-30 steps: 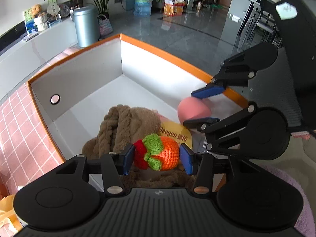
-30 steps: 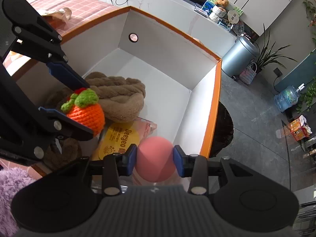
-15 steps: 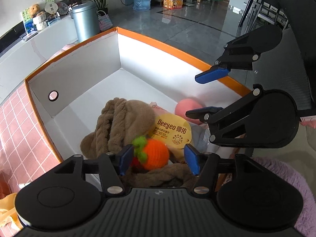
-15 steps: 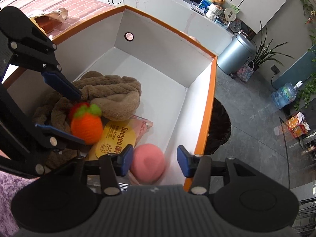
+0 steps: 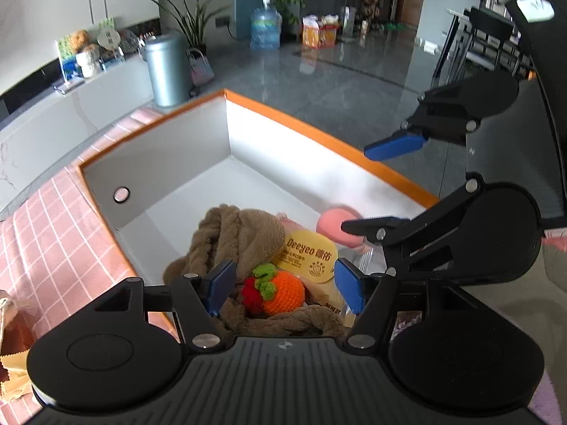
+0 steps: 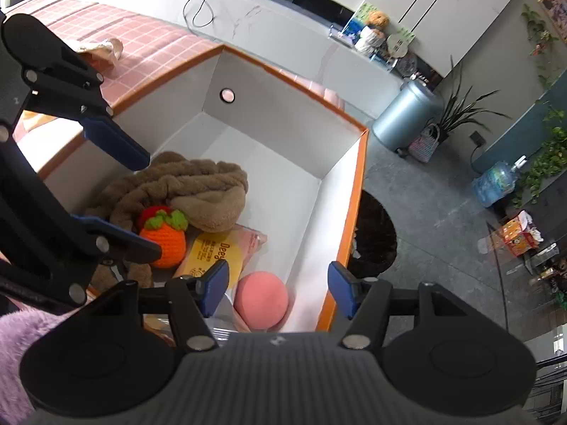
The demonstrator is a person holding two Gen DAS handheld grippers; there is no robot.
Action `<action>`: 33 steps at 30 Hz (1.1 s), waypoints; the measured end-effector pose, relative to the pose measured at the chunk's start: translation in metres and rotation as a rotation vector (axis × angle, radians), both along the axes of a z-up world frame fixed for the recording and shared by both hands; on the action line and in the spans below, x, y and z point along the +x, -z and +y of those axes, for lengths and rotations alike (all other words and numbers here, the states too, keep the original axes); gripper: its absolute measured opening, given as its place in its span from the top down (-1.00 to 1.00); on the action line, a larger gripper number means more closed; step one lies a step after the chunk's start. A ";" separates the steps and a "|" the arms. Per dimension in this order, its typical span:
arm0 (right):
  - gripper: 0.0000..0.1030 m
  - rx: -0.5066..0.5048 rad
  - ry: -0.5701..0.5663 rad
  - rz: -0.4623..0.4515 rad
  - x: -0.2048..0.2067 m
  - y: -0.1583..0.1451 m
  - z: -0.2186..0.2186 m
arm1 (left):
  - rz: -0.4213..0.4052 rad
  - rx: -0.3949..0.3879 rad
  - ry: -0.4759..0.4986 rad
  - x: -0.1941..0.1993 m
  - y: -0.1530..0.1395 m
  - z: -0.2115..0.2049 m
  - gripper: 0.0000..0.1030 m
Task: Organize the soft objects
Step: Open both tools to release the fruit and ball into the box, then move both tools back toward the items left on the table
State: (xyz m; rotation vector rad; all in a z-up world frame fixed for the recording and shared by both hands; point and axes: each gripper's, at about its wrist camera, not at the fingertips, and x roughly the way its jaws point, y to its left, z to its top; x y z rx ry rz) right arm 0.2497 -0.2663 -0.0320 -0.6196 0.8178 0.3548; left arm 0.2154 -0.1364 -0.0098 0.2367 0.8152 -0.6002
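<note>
A white box with an orange rim [image 5: 319, 134] [image 6: 358, 191] holds a brown plush wrap [image 5: 234, 233] [image 6: 198, 187], a crocheted orange fruit [image 5: 281, 292] [image 6: 164, 242], a yellow-labelled packet [image 5: 308, 253] [image 6: 216, 251] and a pink ball [image 5: 333, 225] [image 6: 261, 299]. My left gripper [image 5: 283, 288] is open above the crocheted fruit, which lies on the plush. My right gripper [image 6: 278, 288] is open above the pink ball, which rests in the box's near corner. Each gripper shows in the other's view.
The box stands on a pink checked cloth [image 5: 53, 248] [image 6: 141, 42]. A purple fluffy item [image 6: 21, 333] lies at the near edge. A dark round stool [image 6: 375, 233] stands beside the box. A grey bin [image 5: 164, 69] stands on the floor beyond.
Both grippers opened and pulled back upward. The crocheted fruit dropped onto the plush and the pink ball dropped into the box corner.
</note>
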 end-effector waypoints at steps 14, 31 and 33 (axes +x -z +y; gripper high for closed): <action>-0.24 0.223 0.055 -0.164 -0.058 -0.028 0.033 | -0.225 -0.148 -0.229 -0.063 -0.026 0.087 -0.46; -0.26 0.498 0.074 -0.235 -0.126 -0.003 0.149 | -0.203 -0.283 -0.583 -0.118 0.004 0.202 -0.34; -0.25 0.486 0.058 -0.244 -0.134 0.005 0.161 | -0.176 -0.306 -0.613 -0.121 0.009 0.210 -0.34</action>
